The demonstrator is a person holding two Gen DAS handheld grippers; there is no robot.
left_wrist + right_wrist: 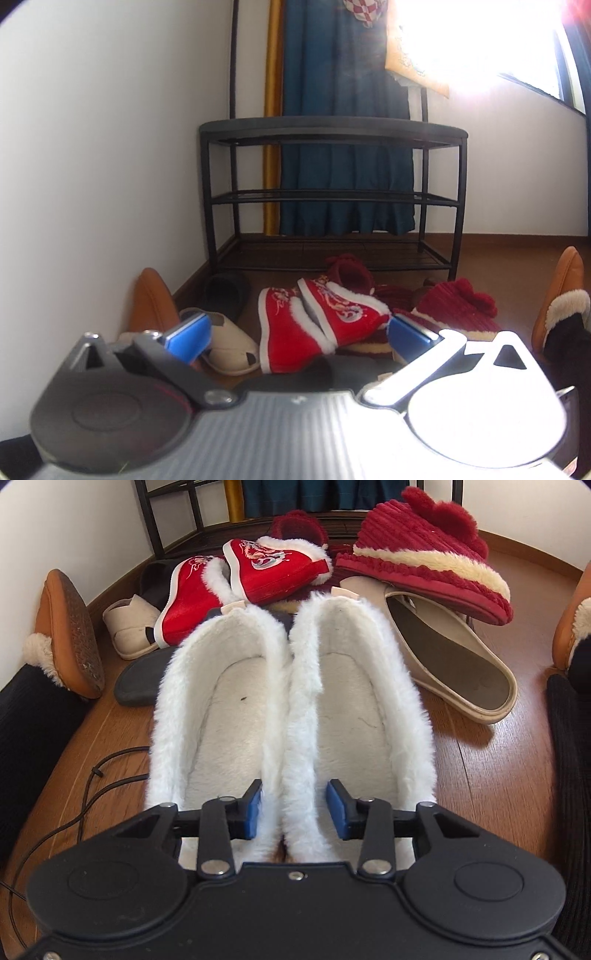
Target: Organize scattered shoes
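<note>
In the right wrist view, my right gripper point(294, 808) points down into a pair of white fur-lined shoes point(229, 709) standing side by side on the wooden floor. Its blue pads point(251, 812) sit one inside each shoe and squeeze the two touching inner fur walls. My left gripper point(299, 336) hangs open over the shoe pile with nothing between its pads. Below it lie two red embroidered shoes point(314, 325) with white trim, which also appear in the right wrist view point(258, 572). A maroon corduroy slipper point(424, 561) rests across a beige slipper point(450, 657).
A black three-tier shoe rack point(332, 192) stands against the wall before a blue curtain. A second beige slipper point(229, 343), a black slipper point(225, 291) and another maroon slipper point(347, 273) lie around. A person's feet in orange slippers point(70, 635) flank the pile. A black cable point(92, 775) trails at the left.
</note>
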